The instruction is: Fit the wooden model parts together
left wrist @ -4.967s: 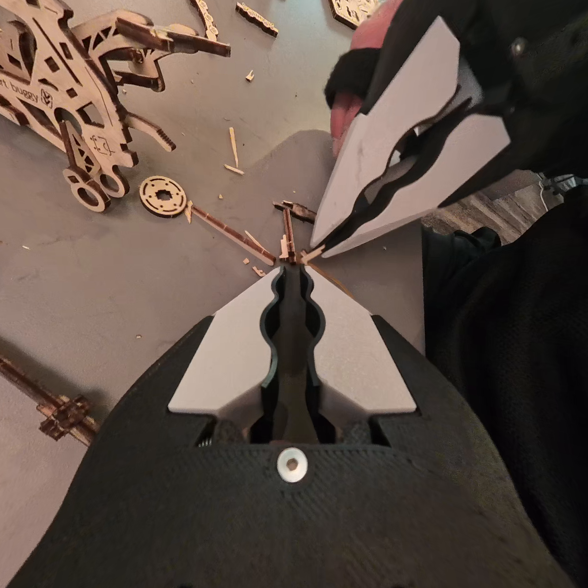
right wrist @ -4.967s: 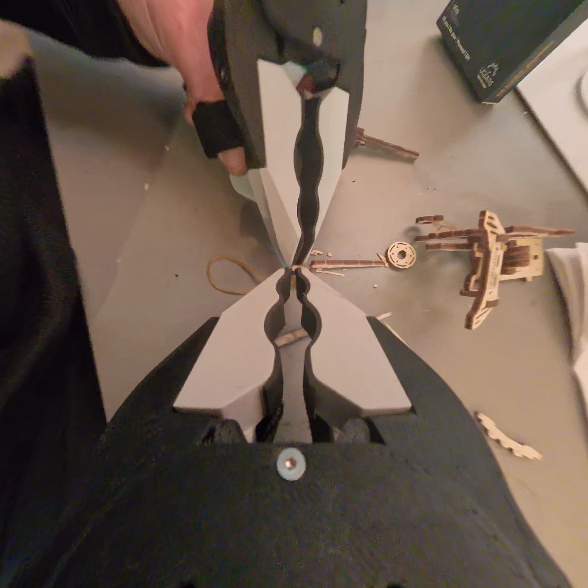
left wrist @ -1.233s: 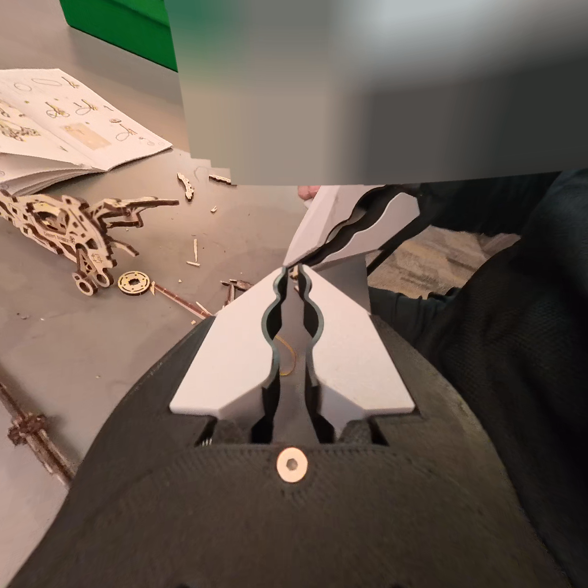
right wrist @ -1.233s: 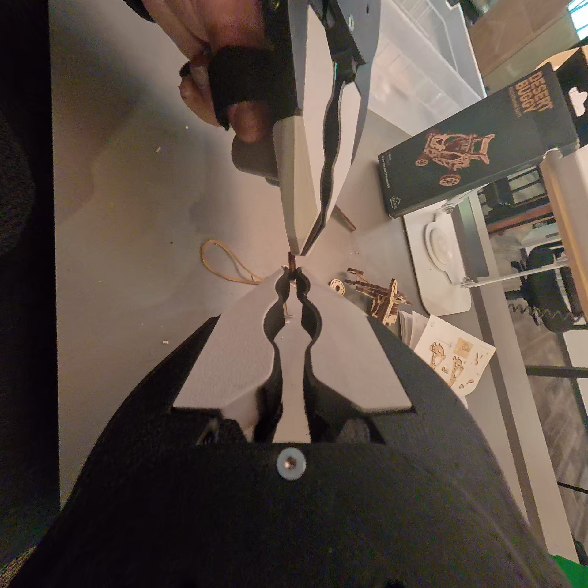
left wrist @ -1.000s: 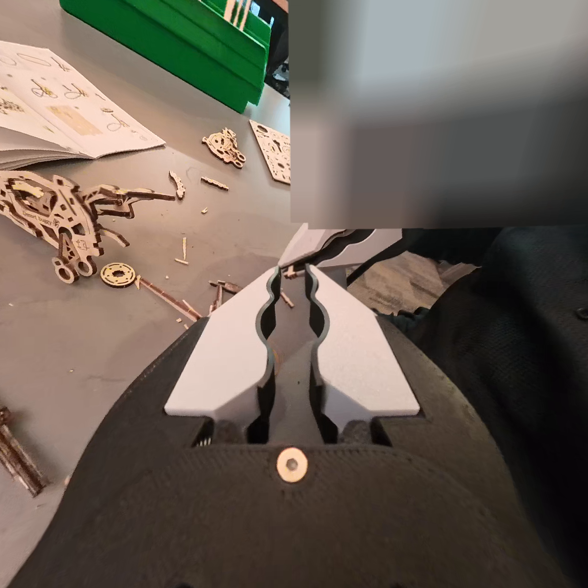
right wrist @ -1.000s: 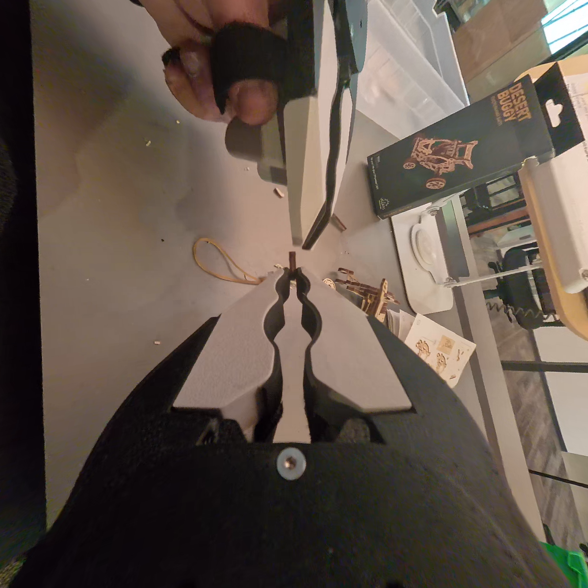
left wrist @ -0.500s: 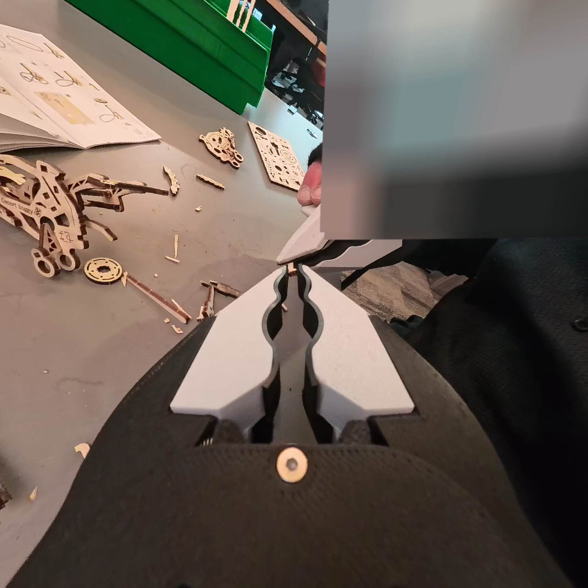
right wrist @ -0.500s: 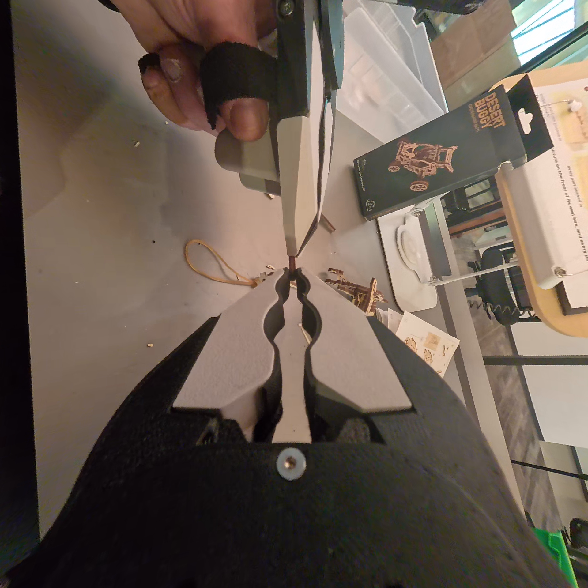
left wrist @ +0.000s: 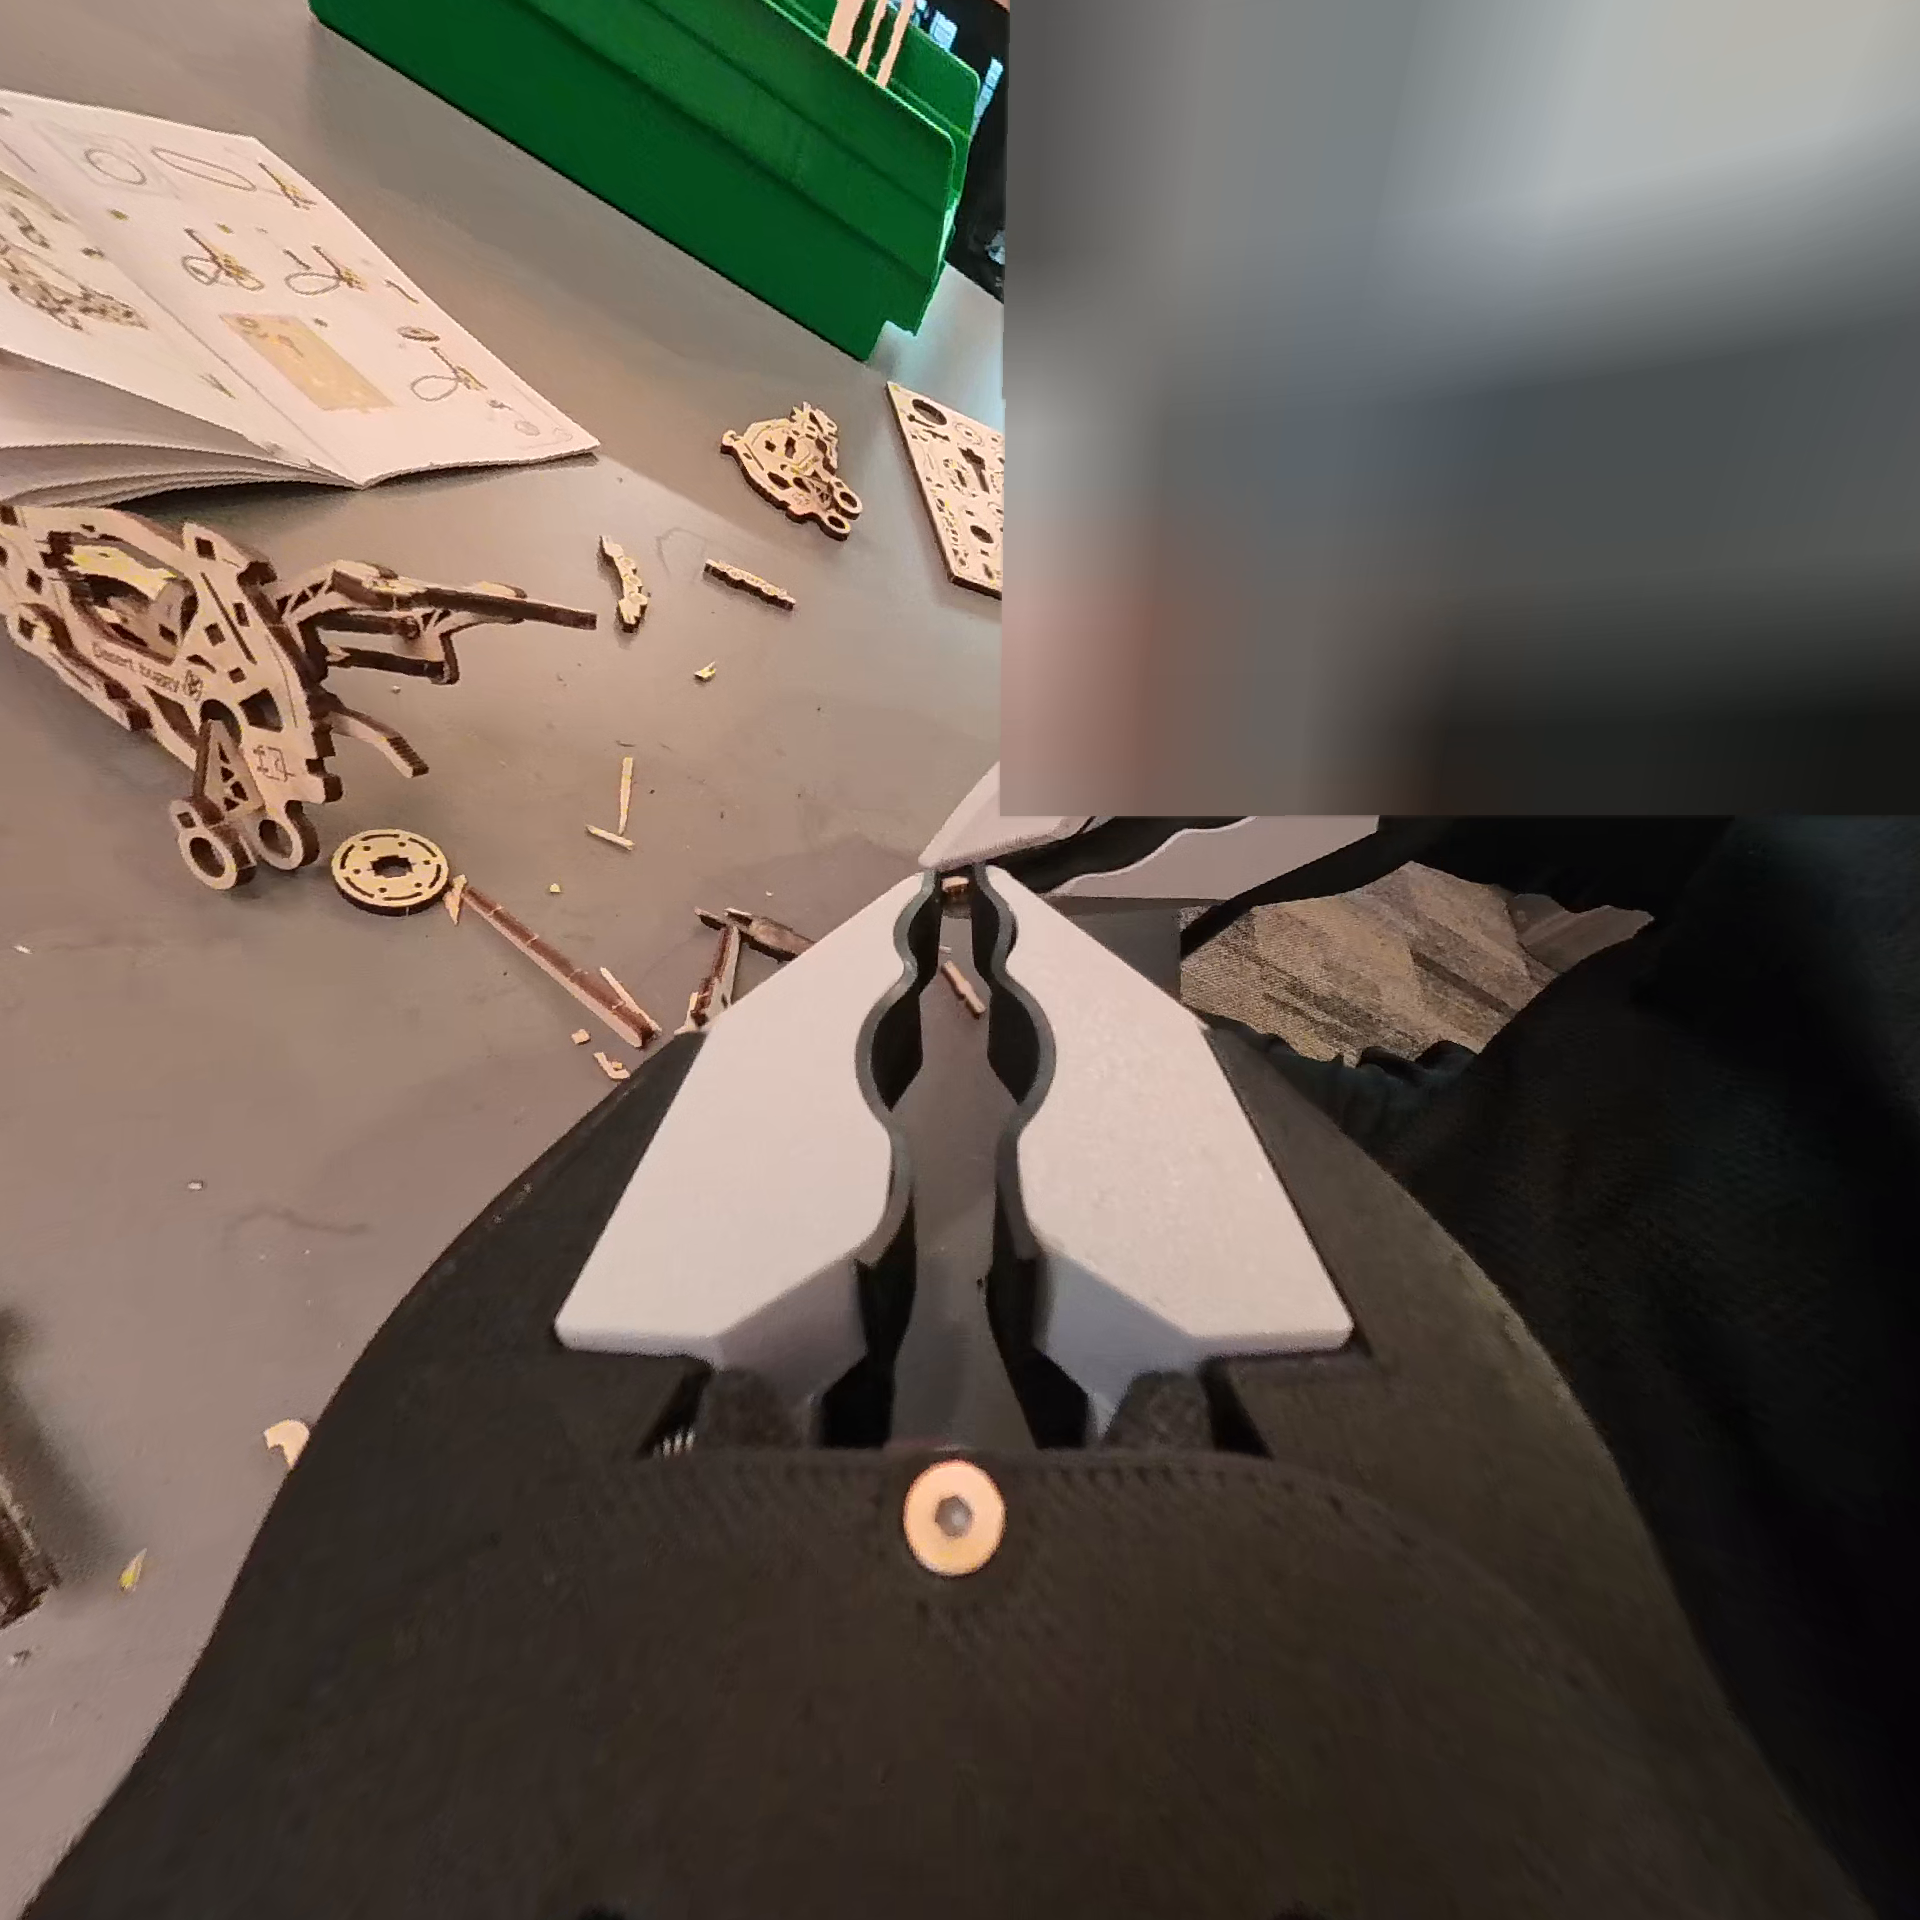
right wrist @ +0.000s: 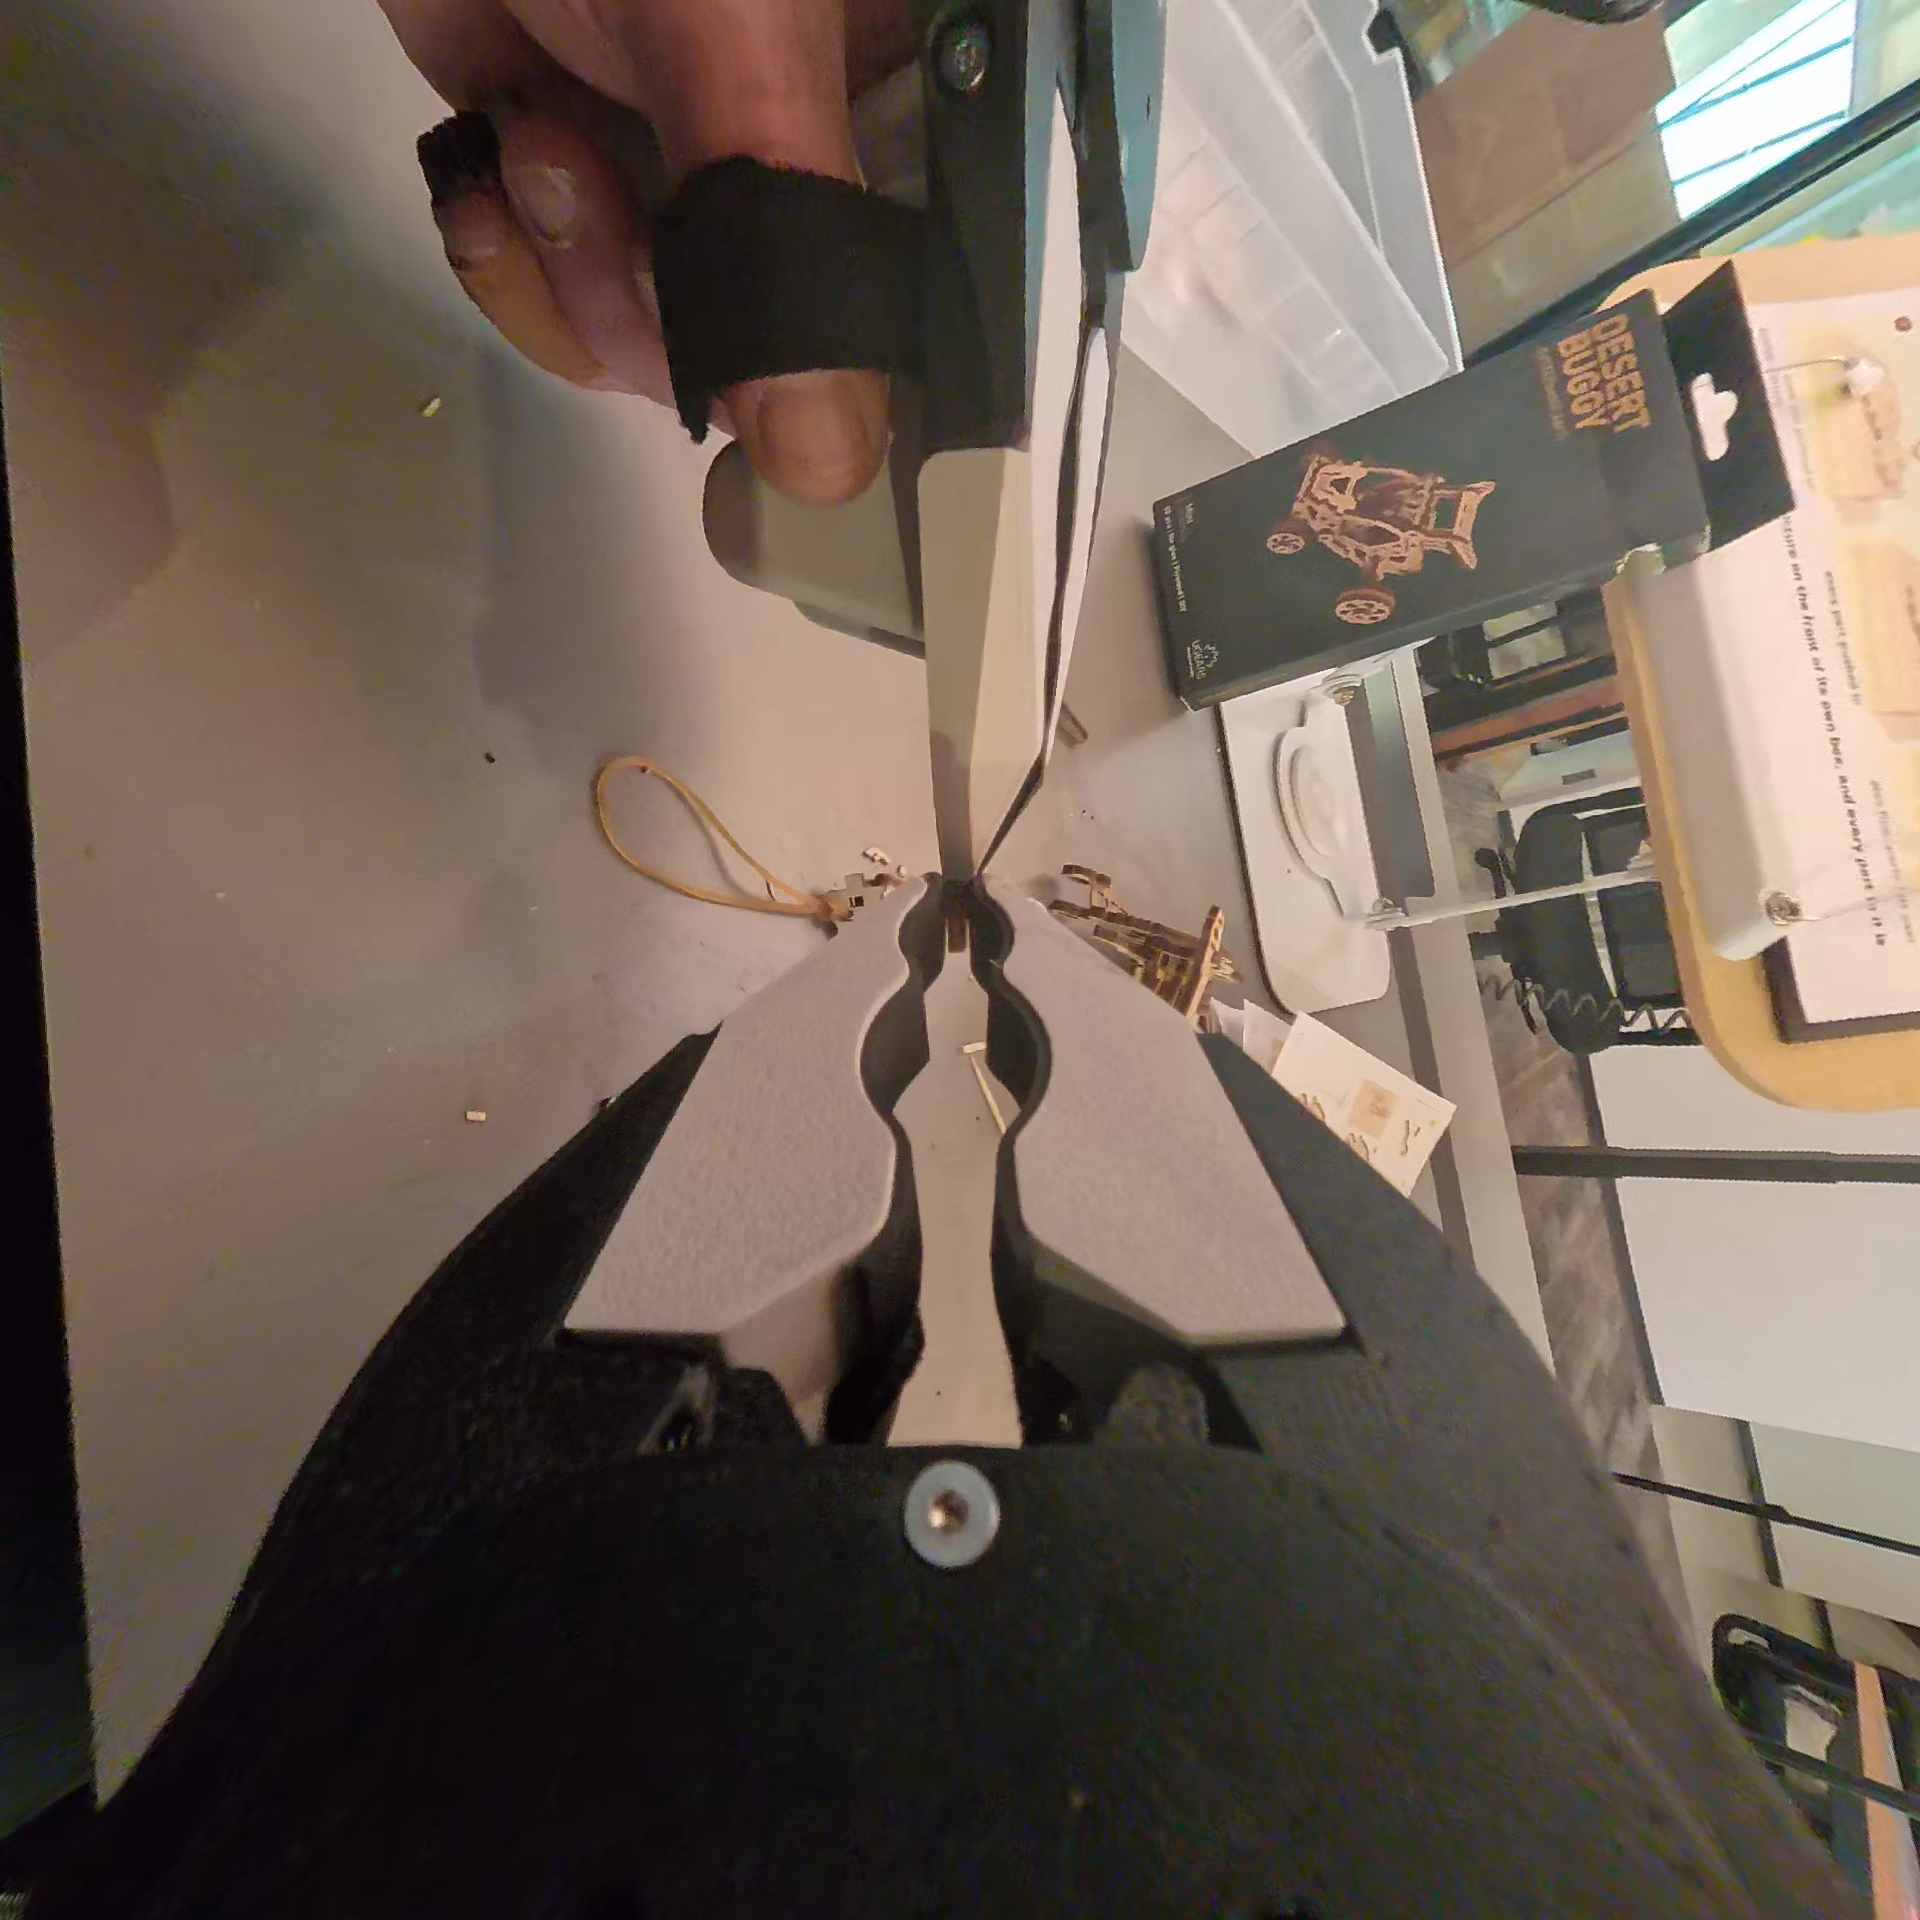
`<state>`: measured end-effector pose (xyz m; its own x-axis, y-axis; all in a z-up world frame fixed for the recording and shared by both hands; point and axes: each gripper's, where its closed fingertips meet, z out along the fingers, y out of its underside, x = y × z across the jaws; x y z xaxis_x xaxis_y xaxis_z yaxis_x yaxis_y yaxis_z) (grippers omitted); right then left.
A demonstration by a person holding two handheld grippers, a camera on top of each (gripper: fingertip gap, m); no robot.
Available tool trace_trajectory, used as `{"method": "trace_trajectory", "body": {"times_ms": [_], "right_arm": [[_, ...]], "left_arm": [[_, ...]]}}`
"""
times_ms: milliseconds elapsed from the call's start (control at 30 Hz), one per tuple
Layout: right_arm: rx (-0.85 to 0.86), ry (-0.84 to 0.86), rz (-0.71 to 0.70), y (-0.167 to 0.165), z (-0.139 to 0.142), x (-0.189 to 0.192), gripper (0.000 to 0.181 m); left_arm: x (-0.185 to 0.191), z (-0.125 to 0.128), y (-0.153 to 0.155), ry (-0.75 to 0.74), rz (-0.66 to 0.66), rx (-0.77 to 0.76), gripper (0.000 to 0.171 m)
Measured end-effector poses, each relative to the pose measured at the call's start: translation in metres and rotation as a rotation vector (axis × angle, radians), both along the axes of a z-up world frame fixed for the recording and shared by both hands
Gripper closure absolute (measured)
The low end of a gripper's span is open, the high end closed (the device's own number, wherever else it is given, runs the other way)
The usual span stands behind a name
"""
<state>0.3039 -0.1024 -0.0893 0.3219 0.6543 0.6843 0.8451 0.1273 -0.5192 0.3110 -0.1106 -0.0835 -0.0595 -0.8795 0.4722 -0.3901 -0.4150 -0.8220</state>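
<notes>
At frame centre, the small wooden piece (right wrist: 954,920) sits clamped in the right gripper (right wrist: 956,902), and the left gripper (left wrist: 956,888), which a second ago stood apart and spread, has closed tip to tip on it; whether it grips a second part I cannot tell. Joining looks underway. The half-built buggy (left wrist: 177,665) lies at left on the table (left wrist: 312,1091).

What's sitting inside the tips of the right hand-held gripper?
A small dark wooden piece is pinched upright between the right hand-held gripper's tips, meeting the left hand-held gripper's tips above. Its full shape is covered by the fingers.
</notes>
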Motion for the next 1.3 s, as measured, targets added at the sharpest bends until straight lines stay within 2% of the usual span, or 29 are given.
{"method": "trace_trajectory", "body": {"times_ms": [267,633,800,967,1300], "right_arm": [[0.008,0.009,-0.008,0.003,-0.002,-0.002,0.179],[-0.017,0.008,0.000,0.006,-0.010,-0.003,0.181],[-0.062,0.000,-0.006,0.010,-0.028,0.001,0.181],[-0.109,-0.031,0.009,0.014,-0.049,0.001,0.181],[-0.107,-0.049,0.022,0.018,-0.058,0.000,0.181]], "left_arm": [[-0.003,-0.005,0.007,0.013,0.064,0.014,0.169],[-0.005,-0.011,0.011,0.017,0.080,-0.002,0.168],[-0.012,-0.021,0.024,0.064,0.102,-0.027,0.154],[-0.012,-0.047,0.022,0.196,0.029,-0.050,0.148],[-0.005,-0.062,0.024,0.286,-0.062,-0.010,0.149]]}}
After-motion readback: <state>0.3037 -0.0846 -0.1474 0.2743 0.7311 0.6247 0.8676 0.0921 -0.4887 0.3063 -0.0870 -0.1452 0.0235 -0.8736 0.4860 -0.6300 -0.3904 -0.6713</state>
